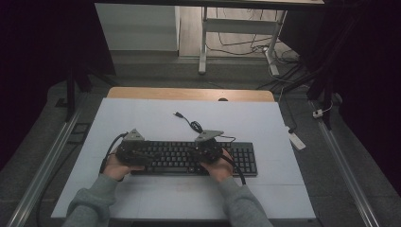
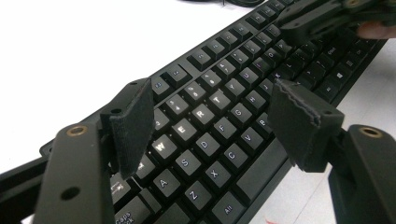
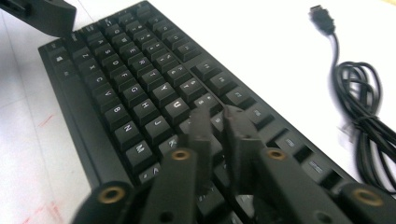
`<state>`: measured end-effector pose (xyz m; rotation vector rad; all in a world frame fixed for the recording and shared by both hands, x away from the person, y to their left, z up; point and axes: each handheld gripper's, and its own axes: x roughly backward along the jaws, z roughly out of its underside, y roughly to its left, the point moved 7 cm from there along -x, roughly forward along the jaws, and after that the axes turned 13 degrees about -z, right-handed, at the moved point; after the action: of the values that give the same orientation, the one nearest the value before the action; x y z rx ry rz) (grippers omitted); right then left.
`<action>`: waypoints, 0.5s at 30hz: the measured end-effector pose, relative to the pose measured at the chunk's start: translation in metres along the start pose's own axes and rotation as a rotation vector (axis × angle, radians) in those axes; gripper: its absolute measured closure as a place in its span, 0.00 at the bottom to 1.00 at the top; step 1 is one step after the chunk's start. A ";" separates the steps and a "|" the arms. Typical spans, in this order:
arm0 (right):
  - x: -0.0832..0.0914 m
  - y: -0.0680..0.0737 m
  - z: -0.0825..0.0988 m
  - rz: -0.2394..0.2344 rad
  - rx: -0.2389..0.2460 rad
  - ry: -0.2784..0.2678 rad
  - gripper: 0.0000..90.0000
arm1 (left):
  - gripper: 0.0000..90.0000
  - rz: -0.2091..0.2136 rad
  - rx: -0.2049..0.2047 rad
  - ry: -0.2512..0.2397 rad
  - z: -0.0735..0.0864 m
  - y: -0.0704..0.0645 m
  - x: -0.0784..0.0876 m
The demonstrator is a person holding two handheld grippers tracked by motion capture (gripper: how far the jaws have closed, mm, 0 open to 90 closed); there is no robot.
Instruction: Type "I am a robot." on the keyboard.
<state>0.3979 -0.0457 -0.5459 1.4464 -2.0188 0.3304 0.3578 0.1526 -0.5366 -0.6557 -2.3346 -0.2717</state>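
From above, both hands rest at the near edge of the black keyboard (image 1: 189, 158) on the white table (image 1: 142, 123), left gripper (image 1: 134, 150) and right gripper (image 1: 208, 149) over its keys. The left gripper view shows jaws spread wide above W, E, R, T. The right gripper view shows jaws nearly pressed together over keys beside J, with the coiled cable (image 3: 364, 121) alongside.
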 end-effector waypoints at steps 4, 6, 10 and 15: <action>0.015 0.000 0.006 0.013 -0.002 -0.028 0.75 | 0.35 -0.001 -0.001 0.003 0.000 0.000 0.000; 0.023 0.000 0.010 0.018 -0.010 -0.044 0.69 | 0.35 -0.001 -0.001 0.004 0.000 0.000 -0.001; 0.038 -0.002 0.021 0.034 -0.022 -0.054 0.61 | 0.35 -0.002 0.000 0.005 0.000 0.000 -0.001; 0.055 -0.002 0.031 0.044 -0.025 -0.068 0.58 | 0.35 -0.004 0.000 0.007 0.000 0.000 -0.001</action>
<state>0.3779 -0.1043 -0.5360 1.4179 -2.1042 0.2768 0.3582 0.1521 -0.5377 -0.6498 -2.3294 -0.2758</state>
